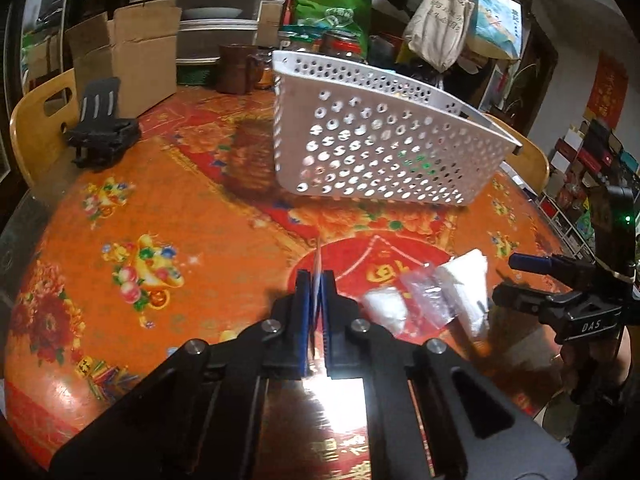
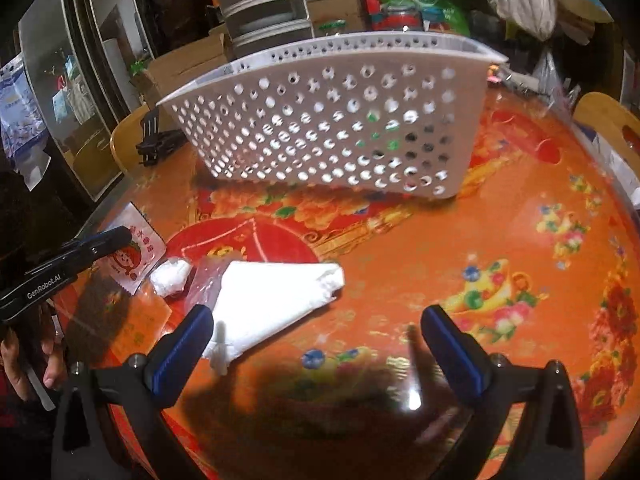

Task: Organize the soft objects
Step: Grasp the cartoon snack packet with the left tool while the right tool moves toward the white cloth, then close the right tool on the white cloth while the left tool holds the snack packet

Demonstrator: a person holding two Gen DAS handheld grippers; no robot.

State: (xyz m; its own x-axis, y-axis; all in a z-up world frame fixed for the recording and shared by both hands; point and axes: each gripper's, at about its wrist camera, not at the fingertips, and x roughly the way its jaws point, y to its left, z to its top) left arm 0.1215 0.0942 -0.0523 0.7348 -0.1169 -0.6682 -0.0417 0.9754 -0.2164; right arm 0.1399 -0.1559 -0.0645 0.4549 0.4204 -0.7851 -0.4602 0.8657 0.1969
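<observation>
The thin printed sachet (image 2: pixel 134 250) is clamped edge-on in the closed left claw (image 1: pixel 318 280) above the desk (image 1: pixel 180 208), near the white perforated basket (image 1: pixel 380 140), while the right claw (image 2: pixel 316 320) is held wide open and empty beside the white folded cloth (image 2: pixel 272 300).

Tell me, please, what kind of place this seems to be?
Probably a lived-in home dining room. A round table has a festive red-orange cover, wooden chairs stand around it, and cardboard boxes and hanging tote bags crowd the back.
</observation>
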